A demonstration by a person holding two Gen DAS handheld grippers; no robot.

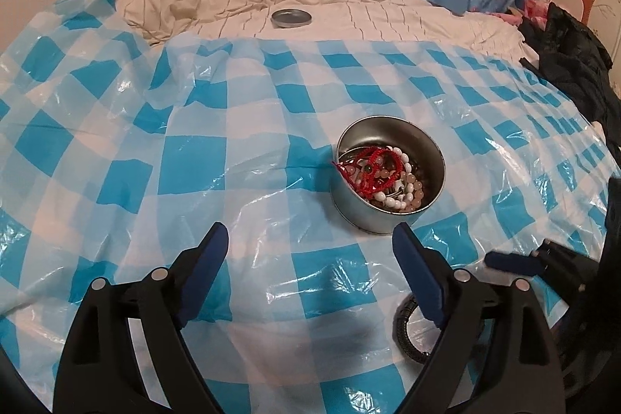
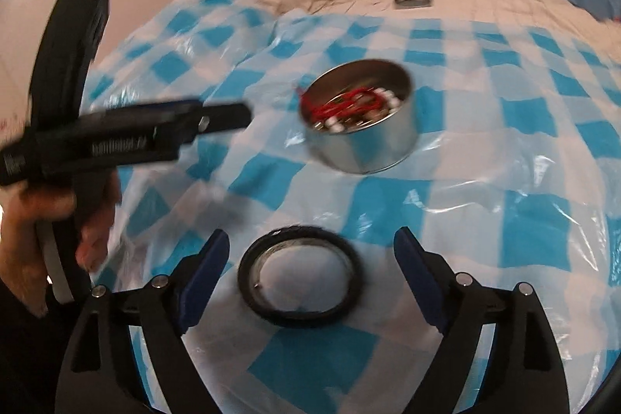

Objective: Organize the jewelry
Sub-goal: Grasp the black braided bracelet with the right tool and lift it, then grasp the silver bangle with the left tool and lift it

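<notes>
On a bed's checked plastic sheet (image 1: 194,157), a tin (image 1: 388,196) already holds beads and red cords; one black bangle (image 2: 300,276) lies loose between the right gripper's (image 2: 310,282) open jaws. The left gripper (image 1: 310,270) is open and empty; the lid (image 1: 291,18) waits apart.

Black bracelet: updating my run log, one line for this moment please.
black bracelet: on sheet, between open right gripper fingers, untouched | tin: holds jewelry | left gripper: open, empty

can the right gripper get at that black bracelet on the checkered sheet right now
Probably yes. The right gripper is open, its fingers either side of the black bracelet, which lies flat on the checkered sheet with nothing over it. The tin sits farther off.
</notes>
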